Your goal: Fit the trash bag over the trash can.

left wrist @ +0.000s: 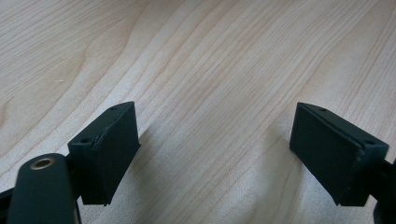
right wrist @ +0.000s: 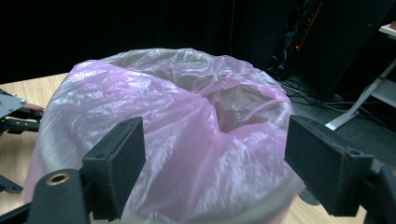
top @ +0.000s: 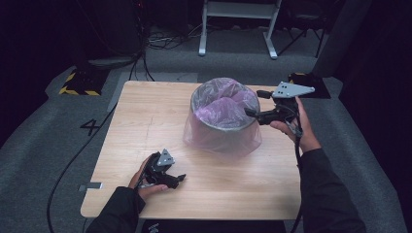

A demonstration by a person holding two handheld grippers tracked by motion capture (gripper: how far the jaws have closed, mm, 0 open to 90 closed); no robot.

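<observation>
Now, right claw (top: 251, 112): jaws wide, at the rim of the pink bin bag (top: 224, 108), nothing gripped.
Left claw (top: 180, 178): wide, empty, low over tabletop (top: 145, 116), well apart from bag.

The high view is dim: the room beyond the table (top: 145, 111) falls to near black, while the wooden top is evenly lit from above. Soft shadows pool under the pink bag (top: 221, 114) and the near hand. The picture is soft and somewhat grainy. In the left gripper view the wood is bright and sharp, with faint shadows beneath the jaws, which are slightly blurred. In the right gripper view the bag shows pale glare on its folds; the background is dark.
</observation>
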